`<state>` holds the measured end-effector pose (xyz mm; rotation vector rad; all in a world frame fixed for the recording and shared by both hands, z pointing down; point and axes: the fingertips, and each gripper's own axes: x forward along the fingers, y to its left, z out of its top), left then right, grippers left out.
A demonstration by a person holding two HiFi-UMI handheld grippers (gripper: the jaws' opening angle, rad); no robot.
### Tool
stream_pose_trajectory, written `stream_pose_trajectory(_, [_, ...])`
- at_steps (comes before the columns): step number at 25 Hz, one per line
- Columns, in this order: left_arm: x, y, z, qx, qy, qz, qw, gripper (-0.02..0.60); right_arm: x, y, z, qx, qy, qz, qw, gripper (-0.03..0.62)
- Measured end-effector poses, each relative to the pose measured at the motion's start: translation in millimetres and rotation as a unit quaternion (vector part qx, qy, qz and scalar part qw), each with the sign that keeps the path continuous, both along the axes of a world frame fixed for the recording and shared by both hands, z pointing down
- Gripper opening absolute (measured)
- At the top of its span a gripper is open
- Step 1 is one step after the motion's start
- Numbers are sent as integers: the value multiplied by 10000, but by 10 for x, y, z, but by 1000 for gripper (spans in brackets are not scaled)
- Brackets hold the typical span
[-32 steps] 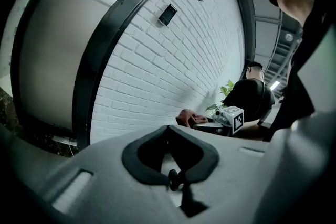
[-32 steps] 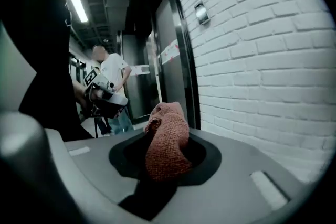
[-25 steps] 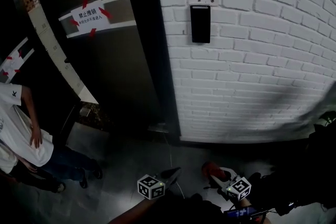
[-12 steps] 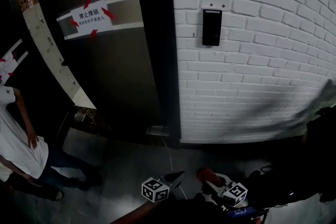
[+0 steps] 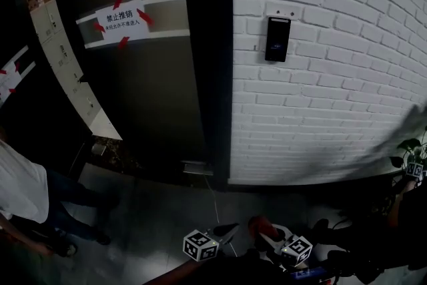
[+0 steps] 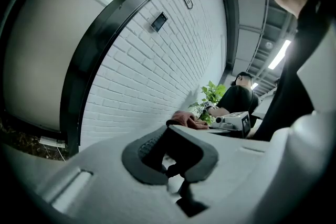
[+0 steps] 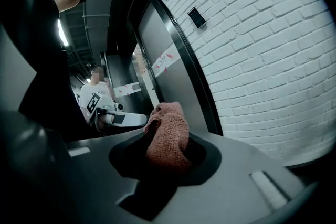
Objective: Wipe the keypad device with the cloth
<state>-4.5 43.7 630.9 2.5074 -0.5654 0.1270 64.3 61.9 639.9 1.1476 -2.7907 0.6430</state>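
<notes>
White-painted brick wall point(image 5: 320, 97), rough and evenly coursed, runs beside a smooth dark metal door point(image 5: 147, 97) that carries a paper notice point(image 5: 120, 18) taped at its corners in red. High on the brick sits the keypad device point(image 5: 277, 39), a slim black upright rectangle with a glossy face. It is well apart from both tools, which hang low at the bottom of the head view, probably carried ready for the reach upward. The right gripper point(image 7: 168, 152) has its jaws clamped on the cloth point(image 7: 169, 131), a bunched reddish terry wad standing proud of the pads, so its soft loops would meet the device first. The left gripper point(image 6: 170, 152) has its ribbed dark jaws pressed together on nothing, seemingly spare for now.
</notes>
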Motion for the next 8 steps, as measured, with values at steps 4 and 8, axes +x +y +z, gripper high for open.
stream_pose_trajectory(4, [-53, 87, -3, 19, -1, 132, 9999, 5, -44, 69, 7, -71, -1, 123, 9999, 104])
stream_pose_trajectory(8, [-181, 105, 23, 19, -12, 115, 9999, 5, -104, 110, 136, 30, 10, 133, 9999, 104])
